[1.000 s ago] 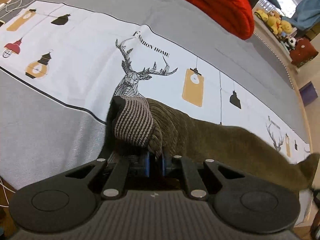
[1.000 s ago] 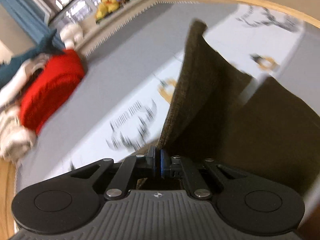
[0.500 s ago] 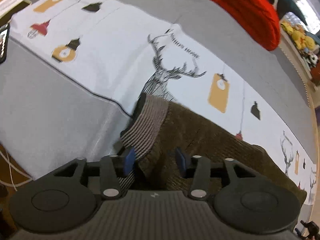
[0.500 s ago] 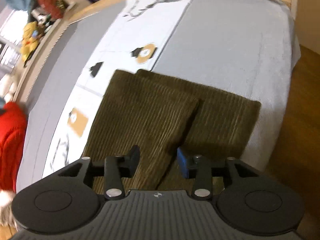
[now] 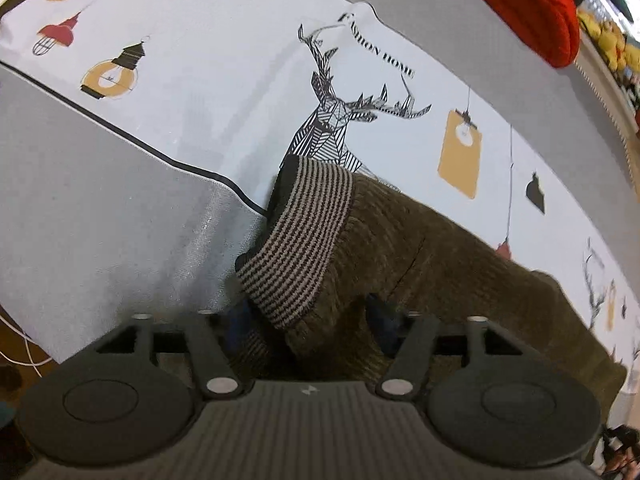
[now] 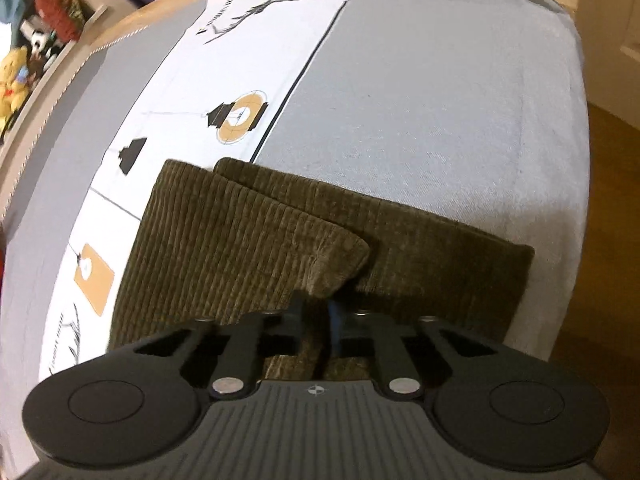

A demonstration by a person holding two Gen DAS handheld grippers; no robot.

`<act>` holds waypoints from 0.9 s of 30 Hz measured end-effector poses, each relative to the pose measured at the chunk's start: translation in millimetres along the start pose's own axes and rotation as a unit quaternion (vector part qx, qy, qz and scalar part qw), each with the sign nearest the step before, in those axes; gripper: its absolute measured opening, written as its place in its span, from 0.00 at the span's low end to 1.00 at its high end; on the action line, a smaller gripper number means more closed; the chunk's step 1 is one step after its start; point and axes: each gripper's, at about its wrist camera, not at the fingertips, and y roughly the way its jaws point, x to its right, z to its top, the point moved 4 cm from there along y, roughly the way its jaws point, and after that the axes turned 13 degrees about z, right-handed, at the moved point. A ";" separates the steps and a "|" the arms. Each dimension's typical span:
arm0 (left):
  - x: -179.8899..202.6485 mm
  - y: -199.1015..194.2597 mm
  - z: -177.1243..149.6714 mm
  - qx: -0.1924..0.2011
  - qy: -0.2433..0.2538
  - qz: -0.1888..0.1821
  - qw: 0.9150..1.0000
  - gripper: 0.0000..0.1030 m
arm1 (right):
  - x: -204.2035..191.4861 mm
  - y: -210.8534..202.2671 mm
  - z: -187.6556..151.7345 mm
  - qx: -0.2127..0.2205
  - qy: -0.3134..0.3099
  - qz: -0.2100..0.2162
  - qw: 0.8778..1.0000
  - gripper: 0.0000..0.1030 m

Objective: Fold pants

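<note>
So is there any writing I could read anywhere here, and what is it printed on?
"FASHION HOME": black capitals on the white printed band of the bedspread, arched beside the deer's antlers; the first letter is partly cut off.
The pants show no label or writing.
In the right wrist view the bedspread print shows no legible words.

Printed bedspread (deer motif), red cushion.
</note>
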 end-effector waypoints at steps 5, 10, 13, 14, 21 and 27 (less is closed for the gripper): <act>-0.6 -14.7 1.4 0.041 0.009 0.010 0.999 0.22 | -10.7 -36.2 11.9 0.044 -0.026 0.040 0.998 0.05; -2.5 -57.6 -4.3 0.122 0.020 -0.026 0.992 0.19 | -6.1 -92.2 20.0 0.106 -0.026 0.054 0.993 0.05; -4.4 -37.8 -15.0 0.067 0.052 -0.004 0.996 0.20 | 22.7 -101.0 18.2 0.105 -0.005 0.002 0.994 0.05; -3.7 -31.8 -19.2 0.054 0.068 0.008 0.996 0.20 | 35.6 -94.3 16.3 0.083 0.014 -0.012 0.996 0.05; 1.4 -33.7 -40.9 0.078 0.170 0.085 0.979 0.56 | 63.0 -61.6 8.0 0.014 0.030 -0.069 0.997 0.06; 4.5 -92.5 -33.2 0.235 0.139 0.034 0.961 0.65 | 22.4 -97.1 7.9 0.117 -0.038 -0.113 0.986 0.24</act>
